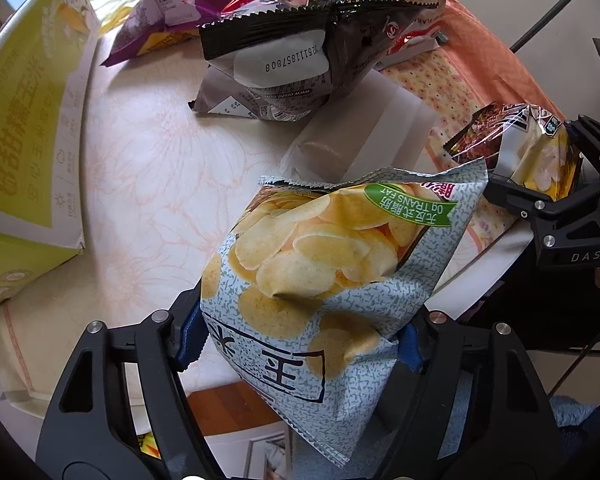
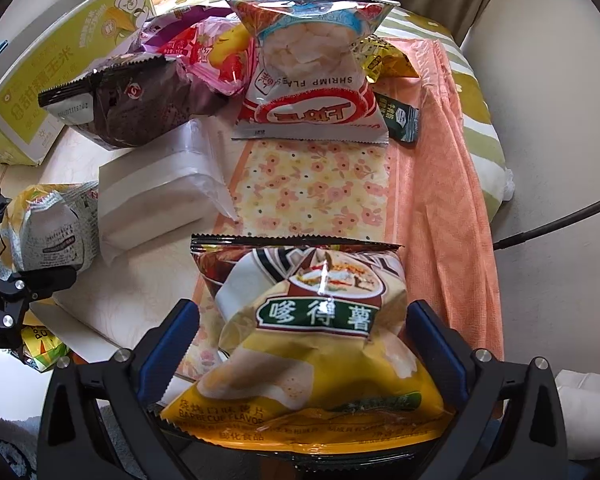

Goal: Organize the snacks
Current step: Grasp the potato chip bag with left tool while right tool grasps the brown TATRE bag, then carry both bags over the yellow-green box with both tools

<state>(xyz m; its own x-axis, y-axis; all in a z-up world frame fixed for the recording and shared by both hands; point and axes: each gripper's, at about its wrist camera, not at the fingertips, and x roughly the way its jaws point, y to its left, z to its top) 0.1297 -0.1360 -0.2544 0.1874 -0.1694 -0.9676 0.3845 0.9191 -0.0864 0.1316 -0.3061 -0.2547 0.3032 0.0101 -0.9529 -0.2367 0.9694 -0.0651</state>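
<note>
My left gripper (image 1: 300,340) is shut on a pale grey-green potato chip bag (image 1: 332,264) and holds it above the table's near edge; the bag also shows in the right wrist view (image 2: 48,228). My right gripper (image 2: 300,340) is shut on a yellow barbecue chip bag (image 2: 312,344), held over the floral cloth; the bag shows at the right of the left wrist view (image 1: 532,152). Farther back lie a dark brown snack bag (image 1: 292,52), a purple bag (image 1: 160,20) and a red and white shrimp flakes bag (image 2: 312,76).
A yellow-green cardboard box (image 1: 20,152) stands at the left on the table (image 1: 140,168). A white plastic-wrapped packet (image 2: 156,192) lies in the middle. An orange floral cloth (image 2: 320,188) covers the right side. A small dark green sachet (image 2: 402,120) lies beside the shrimp bag.
</note>
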